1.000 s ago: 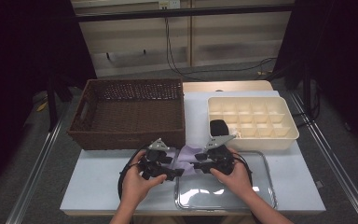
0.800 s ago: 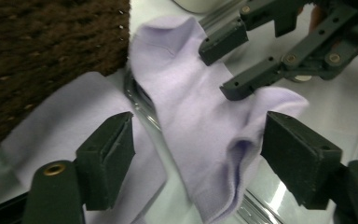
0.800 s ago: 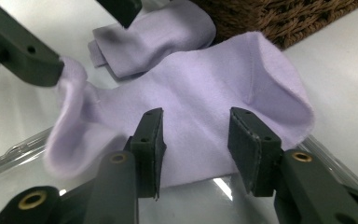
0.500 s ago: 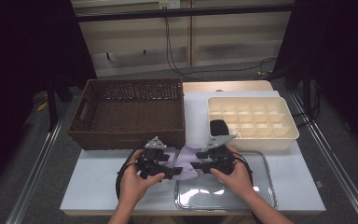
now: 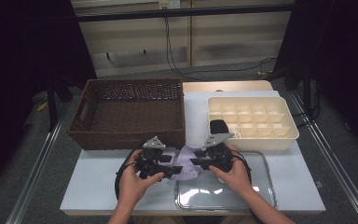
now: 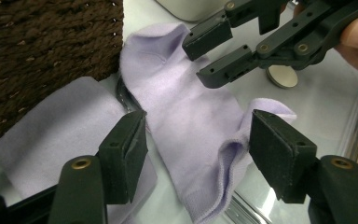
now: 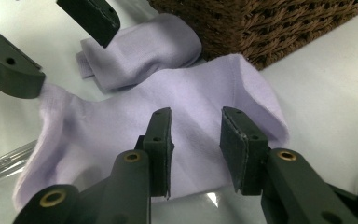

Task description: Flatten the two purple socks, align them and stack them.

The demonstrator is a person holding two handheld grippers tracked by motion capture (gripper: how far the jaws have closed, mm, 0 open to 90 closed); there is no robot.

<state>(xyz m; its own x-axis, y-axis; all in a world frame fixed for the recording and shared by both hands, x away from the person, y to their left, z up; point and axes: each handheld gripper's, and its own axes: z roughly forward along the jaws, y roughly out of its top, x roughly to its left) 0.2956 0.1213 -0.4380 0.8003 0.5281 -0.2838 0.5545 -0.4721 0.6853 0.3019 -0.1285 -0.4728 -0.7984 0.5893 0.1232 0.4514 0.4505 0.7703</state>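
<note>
A lilac sock (image 6: 186,116) lies flat on the white table in front of the basket, its cuff end over the edge of the glossy tray (image 5: 223,196). A second lilac sock (image 6: 60,126), folded, lies beside it against the basket. My left gripper (image 6: 198,163) is open with the flat sock's cuff between its jaws, and the pads are not pressing. My right gripper (image 7: 198,149) hovers open over the same sock (image 7: 168,98) near its other end. Both pairs of jaws have just been closing. In the high view, left gripper (image 5: 161,164) and right gripper (image 5: 204,161) face each other across the sock (image 5: 184,163).
A brown wicker basket (image 5: 130,112) stands at the back left, close behind the socks. A cream divided tray (image 5: 251,119) sits back right, with a dark item in its near-left cell. A small round disc (image 6: 282,77) lies beyond the sock.
Both hands stay where they were at the front of the table. The socks have not shifted.
</note>
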